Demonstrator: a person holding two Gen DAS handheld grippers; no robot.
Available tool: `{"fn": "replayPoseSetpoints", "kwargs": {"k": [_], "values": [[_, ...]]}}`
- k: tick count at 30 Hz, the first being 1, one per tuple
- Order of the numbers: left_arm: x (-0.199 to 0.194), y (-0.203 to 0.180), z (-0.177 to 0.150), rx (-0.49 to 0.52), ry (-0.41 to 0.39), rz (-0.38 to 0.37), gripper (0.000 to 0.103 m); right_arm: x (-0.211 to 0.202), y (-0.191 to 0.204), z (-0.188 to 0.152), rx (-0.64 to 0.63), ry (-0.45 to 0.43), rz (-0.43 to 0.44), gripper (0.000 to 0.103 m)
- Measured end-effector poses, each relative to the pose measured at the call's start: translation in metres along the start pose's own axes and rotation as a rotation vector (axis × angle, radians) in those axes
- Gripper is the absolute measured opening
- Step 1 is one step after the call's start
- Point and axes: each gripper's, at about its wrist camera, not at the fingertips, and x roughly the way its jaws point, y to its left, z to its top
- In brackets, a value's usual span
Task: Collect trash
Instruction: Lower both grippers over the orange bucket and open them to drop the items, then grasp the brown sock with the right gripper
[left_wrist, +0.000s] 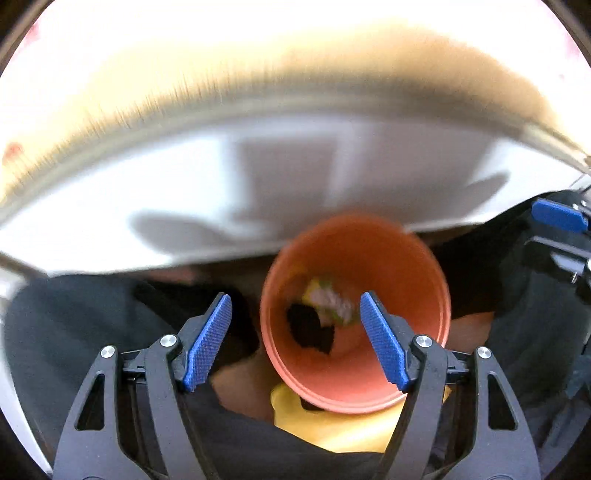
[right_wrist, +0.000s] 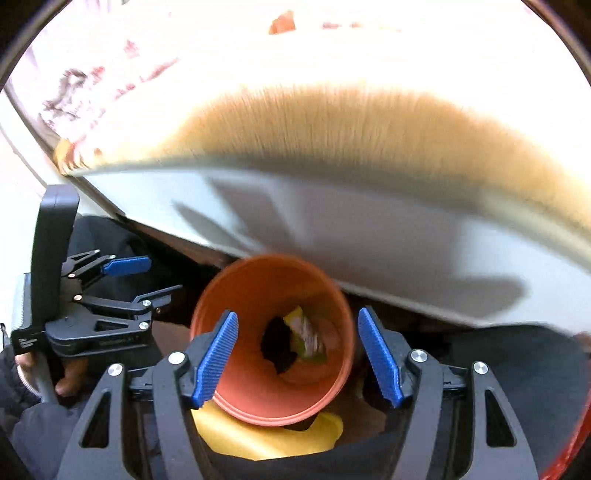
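Now I see both hand-held grippers, left (left_wrist: 295, 341) and right (right_wrist: 297, 356), spread wide and holding nothing, above an orange bin (left_wrist: 406, 273) with trash (left_wrist: 328, 301) inside, below the table (left_wrist: 295, 192) edge.

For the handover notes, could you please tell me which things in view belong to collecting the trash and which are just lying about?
Belongs to the job:
- orange bin, open-topped
- crumpled trash inside it
- left gripper, fingers apart, empty
- right gripper, fingers apart, empty

Just lying about:
- white table above the bin
- yellow item under the bin
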Motion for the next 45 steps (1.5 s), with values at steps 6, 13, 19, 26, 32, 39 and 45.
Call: {"fn": "replayPoseSetpoints", "kwargs": {"k": [6,13,19,26,32,39,45], "values": [[-0.079,0.000,0.024,0.021,-0.283,-0.022,0.085,-0.077,0.008,0.049,-0.075,-0.196,0.020,0.067],[-0.099,0.021,0.066,-0.074,-0.443,0.026,0.086,-0.069,0.019,0.150,-0.128,-0.348,0.002,0.067],[-0.085,0.052,0.074,-0.180,-0.423,-0.004,0.086,-0.016,0.025,0.230,-0.152,-0.344,-0.032,0.067],[-0.078,0.078,0.074,-0.227,-0.425,-0.015,0.086,0.033,0.020,0.252,-0.191,-0.278,-0.118,0.067],[-0.070,0.084,0.077,-0.231,-0.419,-0.041,0.086,0.059,0.023,0.259,-0.246,-0.225,-0.183,0.050],[-0.064,0.083,0.078,-0.238,-0.391,-0.049,0.086,0.058,0.020,0.253,-0.223,-0.227,-0.176,0.034],[-0.075,0.073,0.084,-0.201,-0.401,-0.034,0.086,-0.005,-0.002,0.228,-0.126,-0.355,-0.061,0.034]]}}
